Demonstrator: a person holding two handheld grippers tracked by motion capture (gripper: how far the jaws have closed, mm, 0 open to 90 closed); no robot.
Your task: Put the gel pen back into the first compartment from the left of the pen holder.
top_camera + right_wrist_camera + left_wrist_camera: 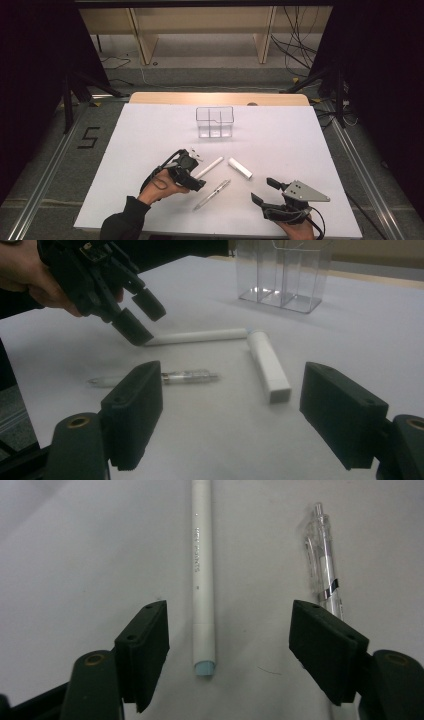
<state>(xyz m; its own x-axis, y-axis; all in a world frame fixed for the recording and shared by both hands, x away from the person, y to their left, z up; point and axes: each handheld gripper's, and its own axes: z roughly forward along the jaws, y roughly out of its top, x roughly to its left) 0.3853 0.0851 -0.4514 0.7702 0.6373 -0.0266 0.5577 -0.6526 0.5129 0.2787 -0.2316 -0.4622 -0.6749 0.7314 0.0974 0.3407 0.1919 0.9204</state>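
**White on white, edged in black**

A white desk (pixel 150 150) with a pale wood strip at its far edge carries a white marker (pixel 203 570) with faint grey lettering and a pale blue end, a clear pen (pixel 324 565) with a white core and a dark band, and a plain white block (pixel 269 365). The organiser (pixel 215 121) is colourless and see-through. Both the left claw (pixel 192 172) and the right claw (pixel 265 191) are black, the right topped by a grey plate. The sleeve (pixel 122 222) is black, the floor grey.

Slim white pen (pixel 203 575) lies flat, perhaps capped, on table.
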